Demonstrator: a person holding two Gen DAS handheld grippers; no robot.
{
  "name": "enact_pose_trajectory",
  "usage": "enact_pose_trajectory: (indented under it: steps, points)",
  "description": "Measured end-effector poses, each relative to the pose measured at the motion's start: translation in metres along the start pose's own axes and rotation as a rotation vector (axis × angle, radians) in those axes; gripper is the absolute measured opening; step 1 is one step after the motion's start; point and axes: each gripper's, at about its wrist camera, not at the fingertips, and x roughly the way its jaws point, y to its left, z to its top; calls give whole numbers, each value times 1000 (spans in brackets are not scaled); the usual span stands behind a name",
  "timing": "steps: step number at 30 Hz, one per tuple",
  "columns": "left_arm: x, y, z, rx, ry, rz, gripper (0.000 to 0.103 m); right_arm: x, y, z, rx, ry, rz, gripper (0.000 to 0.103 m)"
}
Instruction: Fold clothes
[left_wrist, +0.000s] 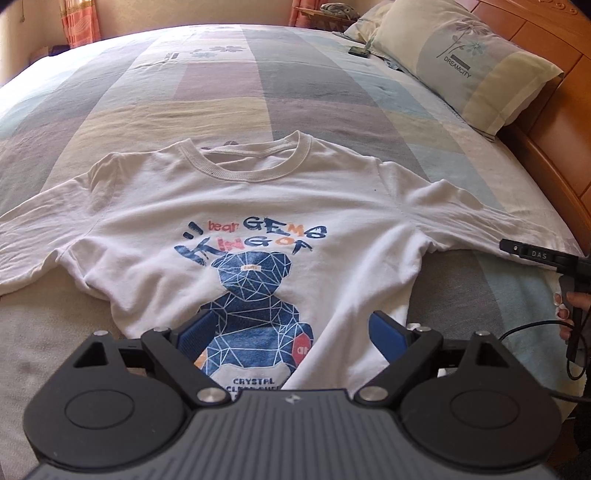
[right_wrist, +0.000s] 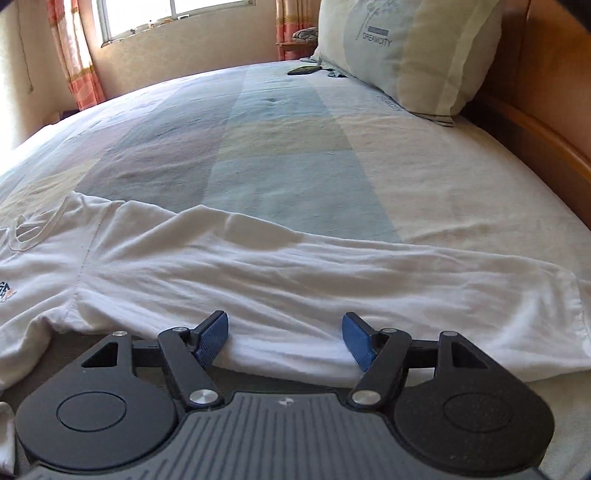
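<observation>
white T-shirt (left_wrist: 258, 206) spread face-up on striped bedspread (left_wrist: 221, 85), blue bear print shown, sleeves laid out, creased | left gripper (left_wrist: 291, 332) released above hem | right gripper (right_wrist: 284, 336) released, sleeve (right_wrist: 332, 280) edge seen between jaws, ungrasped

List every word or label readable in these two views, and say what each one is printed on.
"bear GEMS" and "KING OF": white T-shirt, above the blue bear print.
"CRYSTAL": T-shirt, below the bear; the line under it is partly hidden and unreadable.
"DREAMCITY": pillow, under a flower drawing; also on the pillow in the right wrist view.
"DAS": right hand-held gripper.
Small label on the bear's face: too small to read.
</observation>
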Motion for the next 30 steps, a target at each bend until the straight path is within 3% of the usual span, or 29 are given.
enact_pose_trajectory:
  steps: [3, 5, 7, 10, 13, 21, 24, 28, 30]
  points:
    - [0, 12, -9, -55, 18, 28, 90, -9, -43, -5, 70, 1, -97, 77]
    - [-3, 16, -12, -69, 14, 42, 90, -12, -61, -6, 100, 15, -154, 86]
    - [-7, 17, -12, -74, 3, 49, 90, -15, -65, -7, 120, 16, -139, 87]
    - [-13, 19, -12, -84, -21, 53, 90, -9, -51, -5, 79, 50, -133, 103]
    - [-18, 25, -16, -103, -32, 51, 90, 1, -29, -8, -2, 77, -182, 103]
    - [-24, 61, -40, -238, -50, 59, 90, -1, -23, -6, 30, 68, -208, 103]
    - [-26, 76, -46, -274, -62, 60, 90, -7, -12, 3, 39, 118, -145, 103]
    - [-26, 94, -51, -291, -68, 65, 90, -24, 26, 9, 6, 110, 6, 103]
    - [-26, 104, -54, -278, -66, 65, 90, -32, 55, 7, -57, 114, 24, 103]
